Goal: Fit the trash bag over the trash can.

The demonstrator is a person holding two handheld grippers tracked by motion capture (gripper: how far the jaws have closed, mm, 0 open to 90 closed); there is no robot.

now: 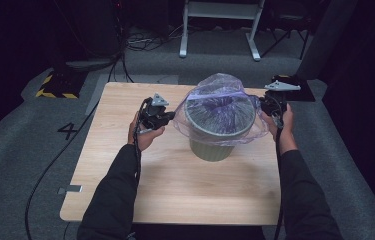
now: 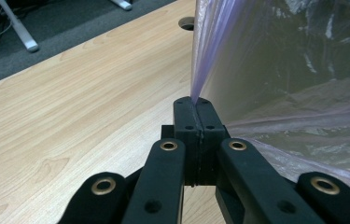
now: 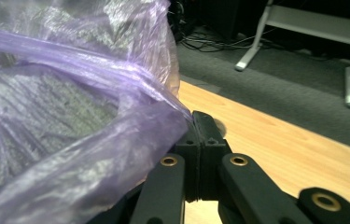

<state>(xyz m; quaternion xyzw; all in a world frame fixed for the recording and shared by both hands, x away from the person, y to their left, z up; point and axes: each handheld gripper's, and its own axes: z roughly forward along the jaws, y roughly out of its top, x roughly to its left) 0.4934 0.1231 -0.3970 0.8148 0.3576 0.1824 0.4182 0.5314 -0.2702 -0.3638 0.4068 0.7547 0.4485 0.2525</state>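
A round grey-green bin stands upright on the wooden table. A thin purple plastic bag is draped over its rim and hangs partway down its sides. My left gripper is at the bin's left and is shut on the bag's edge; in the left gripper view the film fans out from the closed jaw tips. My right gripper is at the bin's right, shut on the opposite edge; the bag bunches over its closed tips.
Both forearms in dark sleeves reach in from the near table edge. Grey carpet surrounds the table, with cables and a white frame behind it. A round hole is set in the tabletop beyond the bag.
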